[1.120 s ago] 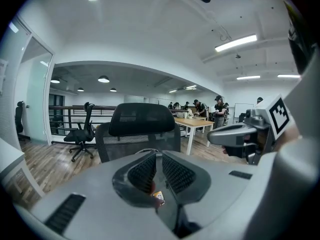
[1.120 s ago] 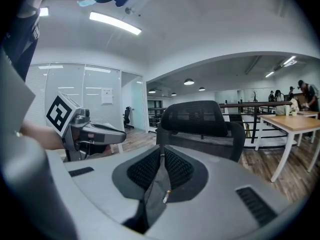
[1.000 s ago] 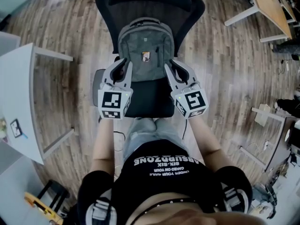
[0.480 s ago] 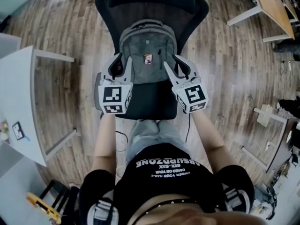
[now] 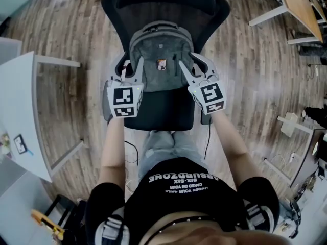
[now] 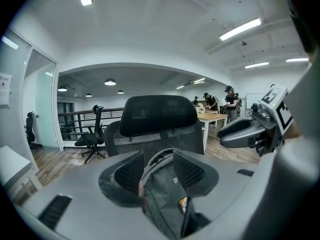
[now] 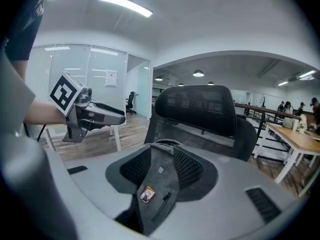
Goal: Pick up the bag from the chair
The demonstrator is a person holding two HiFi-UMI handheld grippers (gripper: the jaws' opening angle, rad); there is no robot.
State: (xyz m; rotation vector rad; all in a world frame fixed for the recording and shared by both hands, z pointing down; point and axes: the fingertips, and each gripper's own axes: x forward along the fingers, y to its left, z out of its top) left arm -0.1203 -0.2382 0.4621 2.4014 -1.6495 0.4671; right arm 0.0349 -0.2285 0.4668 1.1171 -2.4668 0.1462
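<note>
A grey fabric backpack [image 5: 161, 52] stands upright on the padded seat [image 5: 163, 111] of a black mesh office chair [image 5: 163, 4]. Its back leans against the chair's backrest and its top handle points toward the headrest. The bag appears closed, so what it holds cannot be seen. A small picture patch [image 5: 161, 64] and a short slanted zip sit on its front panel.

The left gripper [image 5: 133, 64] sits at the bag's left flank and the right gripper [image 5: 188, 60] at its right flank, both pointing toward the backrest. The jaws of both have just been opening and now stand apart. In the left gripper view the bag's left edge and strap lie between the spread jaws. In the right gripper view the front panel with the patch fills the gap. In neither view do the pads press on the fabric.

A white table [image 5: 20, 101] stands on the wood-plank floor [image 5: 245, 86], well left of the chair.
</note>
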